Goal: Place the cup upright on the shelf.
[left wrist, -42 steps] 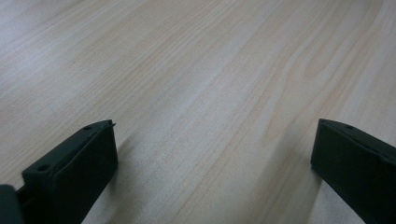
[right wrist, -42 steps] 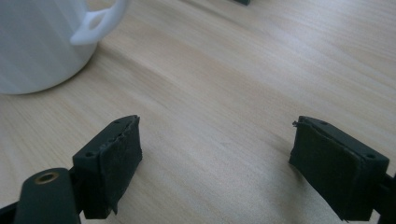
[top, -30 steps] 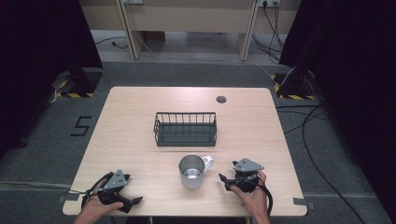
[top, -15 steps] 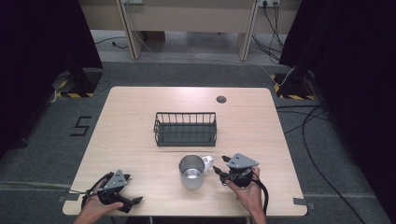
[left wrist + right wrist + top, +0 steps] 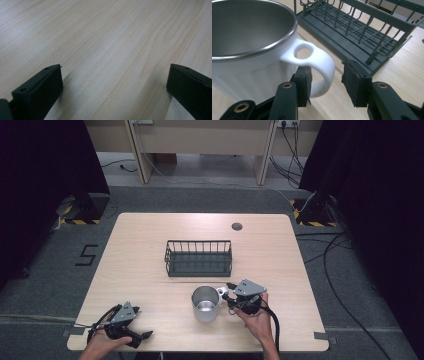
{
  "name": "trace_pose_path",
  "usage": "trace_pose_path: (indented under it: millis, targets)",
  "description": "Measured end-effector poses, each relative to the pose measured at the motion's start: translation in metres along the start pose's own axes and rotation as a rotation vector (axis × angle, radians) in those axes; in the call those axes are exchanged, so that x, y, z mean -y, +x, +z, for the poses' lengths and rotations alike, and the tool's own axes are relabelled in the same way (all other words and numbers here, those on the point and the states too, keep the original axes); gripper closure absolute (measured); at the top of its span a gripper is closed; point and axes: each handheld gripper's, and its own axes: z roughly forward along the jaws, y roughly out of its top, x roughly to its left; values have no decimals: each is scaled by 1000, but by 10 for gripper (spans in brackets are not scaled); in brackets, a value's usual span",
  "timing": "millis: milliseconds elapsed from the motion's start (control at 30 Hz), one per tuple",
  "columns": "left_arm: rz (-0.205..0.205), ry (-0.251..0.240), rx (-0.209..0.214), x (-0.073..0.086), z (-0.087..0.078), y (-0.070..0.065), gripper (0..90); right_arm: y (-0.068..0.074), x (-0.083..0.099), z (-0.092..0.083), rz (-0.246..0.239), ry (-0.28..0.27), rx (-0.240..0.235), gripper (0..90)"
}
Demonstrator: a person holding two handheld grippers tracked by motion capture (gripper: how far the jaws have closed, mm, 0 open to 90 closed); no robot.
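Observation:
A white mug (image 5: 205,303) with a steel inside stands upright near the table's front middle, its handle (image 5: 317,60) pointing right. My right gripper (image 5: 227,292) reaches the mug from the right, with the handle between its jaws. The jaws have just been closing. One pad (image 5: 304,83) lies against the handle's inner side and the other pad (image 5: 351,85) stands a small gap off it, so the right gripper (image 5: 327,80) is open. My left gripper (image 5: 145,336) rests at the front left corner, open (image 5: 113,82) over bare wood.
A dark wire basket (image 5: 198,257) stands empty at the table's middle, just behind the mug, and appears close behind the handle as the basket (image 5: 362,32) in the right gripper view. A round cable hole (image 5: 237,226) lies near the wooden table's (image 5: 280,255) far edge.
My right gripper has moved left and a little forward up to the mug, and its jaws have narrowed around the handle. The left gripper and the mug have stayed put.

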Motion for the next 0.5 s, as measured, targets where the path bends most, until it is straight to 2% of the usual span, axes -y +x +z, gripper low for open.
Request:
trace_pose_path:
  millis: [133,233,300,500]
  targets:
    - [1,2,0,0,0,0,0,1,-1,3,-25,2,-4,684]
    - [0,0,0,0,0,0,0,3,-1,3,-40,0,-3,716]
    - [0,0,0,0,0,0,0,4,-1,2,-57,4,11,732]
    - [1,1,0,0,0,0,0,10,2,-3,-58,13,38,742]
